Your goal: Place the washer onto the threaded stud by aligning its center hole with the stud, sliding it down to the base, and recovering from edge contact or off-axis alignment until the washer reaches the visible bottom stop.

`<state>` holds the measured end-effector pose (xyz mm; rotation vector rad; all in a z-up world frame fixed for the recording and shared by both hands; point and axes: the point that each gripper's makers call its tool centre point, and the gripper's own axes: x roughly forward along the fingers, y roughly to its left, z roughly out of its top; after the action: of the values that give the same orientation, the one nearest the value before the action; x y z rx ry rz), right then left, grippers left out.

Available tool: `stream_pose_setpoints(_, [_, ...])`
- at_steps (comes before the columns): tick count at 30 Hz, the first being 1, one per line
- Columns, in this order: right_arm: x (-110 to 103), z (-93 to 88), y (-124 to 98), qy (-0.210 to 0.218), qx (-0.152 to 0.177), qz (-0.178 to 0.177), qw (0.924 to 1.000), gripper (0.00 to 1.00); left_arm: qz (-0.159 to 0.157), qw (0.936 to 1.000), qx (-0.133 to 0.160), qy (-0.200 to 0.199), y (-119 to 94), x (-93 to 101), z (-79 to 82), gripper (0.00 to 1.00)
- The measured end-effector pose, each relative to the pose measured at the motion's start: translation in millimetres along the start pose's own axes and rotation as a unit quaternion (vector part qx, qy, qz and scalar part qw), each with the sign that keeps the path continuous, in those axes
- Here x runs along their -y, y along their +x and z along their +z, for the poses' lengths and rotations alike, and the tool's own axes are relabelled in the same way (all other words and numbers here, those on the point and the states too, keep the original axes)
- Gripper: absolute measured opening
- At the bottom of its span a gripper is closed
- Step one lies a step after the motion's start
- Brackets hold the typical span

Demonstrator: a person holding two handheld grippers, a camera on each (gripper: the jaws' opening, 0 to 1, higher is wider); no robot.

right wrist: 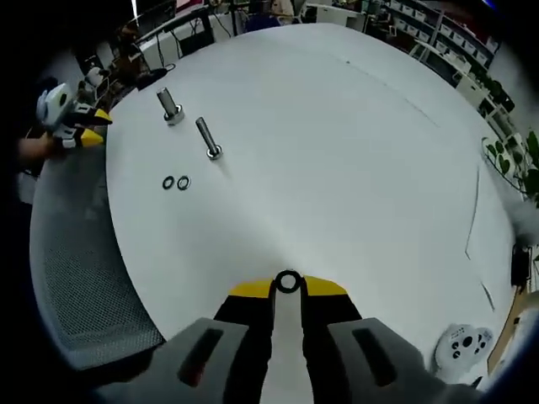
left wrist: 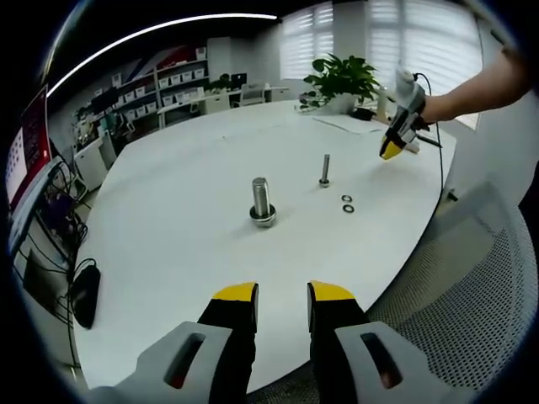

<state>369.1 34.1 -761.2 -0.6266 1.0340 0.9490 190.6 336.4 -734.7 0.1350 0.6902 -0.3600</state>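
Two studs stand upright on the white table (left wrist: 168, 252): a thick one (left wrist: 262, 200) with a washer around its base, and a thin one (left wrist: 325, 168) further back. Two small loose washers (left wrist: 348, 203) lie flat right of them. My left gripper (left wrist: 282, 295) is open near the table's front edge, nothing between its yellow tips. My right gripper (left wrist: 392, 145), held by a hand, hovers beyond the thin stud. In the right gripper view, my right gripper (right wrist: 288, 284) is shut on a small washer (right wrist: 288, 282), well away from the thin stud (right wrist: 208, 139), the thick stud (right wrist: 170, 107) and the loose washers (right wrist: 176, 182). The left gripper (right wrist: 76, 118) shows at the far left.
A grey mesh chair (left wrist: 476, 286) stands at the table's right edge. A potted plant (left wrist: 341, 80) and a paper sheet (left wrist: 349, 124) sit at the far end. A black object (left wrist: 84, 295) lies below the left edge. A white round device (right wrist: 461, 343) rests near my right gripper.
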Motion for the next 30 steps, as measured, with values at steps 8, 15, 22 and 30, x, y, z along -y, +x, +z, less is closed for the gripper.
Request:
stream_pose_setpoints(8, [-21,39.2,1,-0.035,0.016,0.019,0.9991,0.13,0.002,1.0000,0.001,0.000,-1,-0.6,0.5,0.21])
stream_pose_setpoints(15, [-37,66.4,5,-0.065,0.022,0.031,0.9971,0.13,0.002,1.0000,0.003,-0.001,-2,-0.3,1.1,0.21])
stream_pose_setpoints(22, [-54,92.0,8,-0.095,0.027,0.043,0.9942,0.13,0.001,1.0000,0.004,-0.001,-2,-0.2,0.8,0.21])
stream_pose_setpoints(30, [-70,117.8,13,-0.124,0.031,0.057,0.9902,0.13,0.000,1.0000,0.001,-0.001,-2,0.3,0.5,0.21])
